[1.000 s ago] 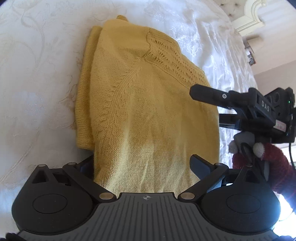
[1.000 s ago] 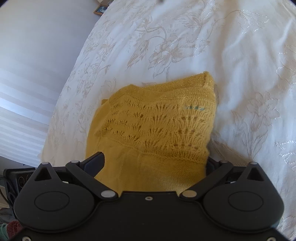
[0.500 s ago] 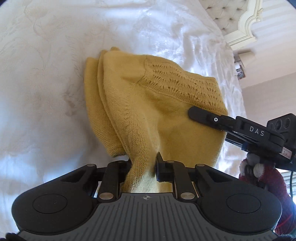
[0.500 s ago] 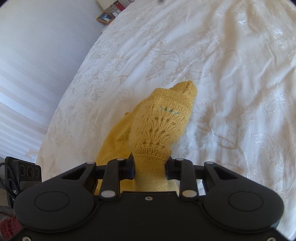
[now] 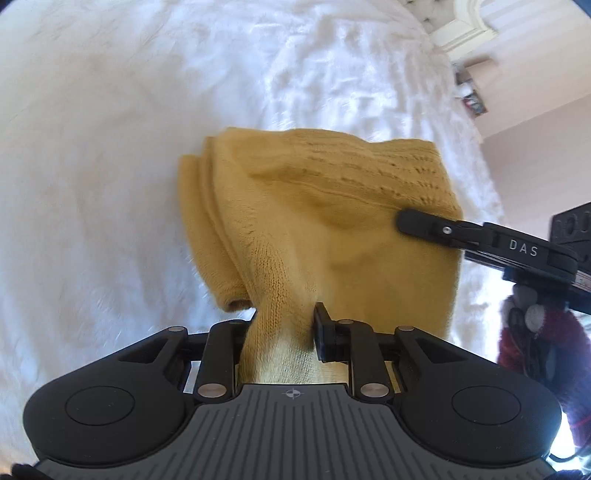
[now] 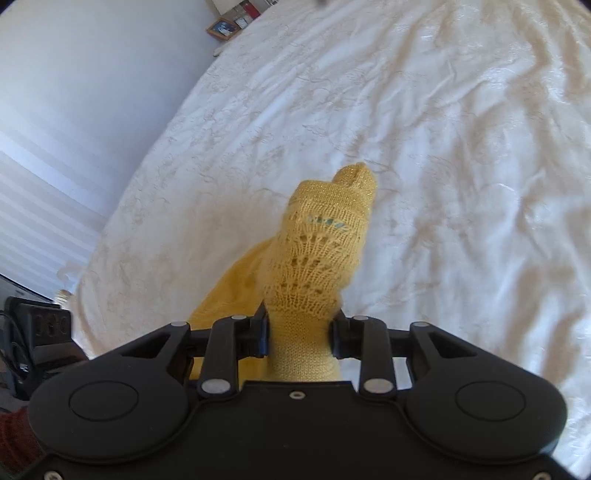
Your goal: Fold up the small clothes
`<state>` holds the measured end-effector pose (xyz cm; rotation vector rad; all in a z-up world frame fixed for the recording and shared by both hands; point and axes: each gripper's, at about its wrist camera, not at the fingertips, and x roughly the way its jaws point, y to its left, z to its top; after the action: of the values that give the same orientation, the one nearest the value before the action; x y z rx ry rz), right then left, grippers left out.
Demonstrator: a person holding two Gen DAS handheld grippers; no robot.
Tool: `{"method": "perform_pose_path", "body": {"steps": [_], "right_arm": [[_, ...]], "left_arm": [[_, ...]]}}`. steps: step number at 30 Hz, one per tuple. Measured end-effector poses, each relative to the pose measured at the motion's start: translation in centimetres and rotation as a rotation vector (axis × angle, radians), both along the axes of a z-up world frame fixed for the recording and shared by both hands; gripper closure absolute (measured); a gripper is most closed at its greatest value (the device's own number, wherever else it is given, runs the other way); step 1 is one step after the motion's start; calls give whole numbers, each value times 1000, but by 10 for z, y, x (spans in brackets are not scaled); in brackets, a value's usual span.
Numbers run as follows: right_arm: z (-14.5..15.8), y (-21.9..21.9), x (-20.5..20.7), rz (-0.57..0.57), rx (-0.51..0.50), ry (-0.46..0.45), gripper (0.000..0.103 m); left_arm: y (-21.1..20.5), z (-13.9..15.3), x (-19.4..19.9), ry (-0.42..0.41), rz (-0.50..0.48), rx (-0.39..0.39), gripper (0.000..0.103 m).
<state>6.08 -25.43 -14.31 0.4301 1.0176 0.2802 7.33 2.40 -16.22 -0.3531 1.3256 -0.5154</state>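
A small mustard-yellow knitted sweater (image 5: 325,221) hangs folded above the white bedspread (image 5: 110,147). My left gripper (image 5: 284,325) is shut on its plain knitted edge. My right gripper (image 6: 299,332) is shut on the lace-patterned neck end of the sweater (image 6: 317,251), which stands up bunched between the fingers. The right gripper (image 5: 443,230) also shows in the left wrist view, at the sweater's right edge. The cloth under both grippers is hidden.
The embroidered white bedspread (image 6: 443,129) fills both views. A white headboard (image 5: 469,26) and a pinkish wall (image 5: 535,166) are at the far right. A wall and a picture frame (image 6: 221,28) lie beyond the bed's far edge. A dark red sleeve (image 5: 554,339) is at right.
Both grippers were open around the flat sweater a second ago. They have since shut on it and lifted it off the bed, so the cloth now bunches and hangs.
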Motion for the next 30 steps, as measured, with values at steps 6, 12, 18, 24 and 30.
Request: {"method": "perform_pose_path", "body": {"steps": [6, 12, 18, 24, 30], "right_arm": [[-25, -32, -39, -76, -245, 59, 55], [-16, -40, -76, -64, -213, -7, 34], [-1, -34, -106, -68, -178, -82, 2], [7, -31, -128, -93, -170, -85, 0], [22, -24, -146, -139, -255, -102, 0]], "left_arm": [[-2, -28, -35, 39, 108, 275, 78], [-2, 5, -64, -116, 170, 278, 62], [-30, 41, -77, -277, 133, 277, 22], [-57, 64, -90, -348, 67, 333, 1], [-70, 86, -101, -375, 43, 389, 1]]}}
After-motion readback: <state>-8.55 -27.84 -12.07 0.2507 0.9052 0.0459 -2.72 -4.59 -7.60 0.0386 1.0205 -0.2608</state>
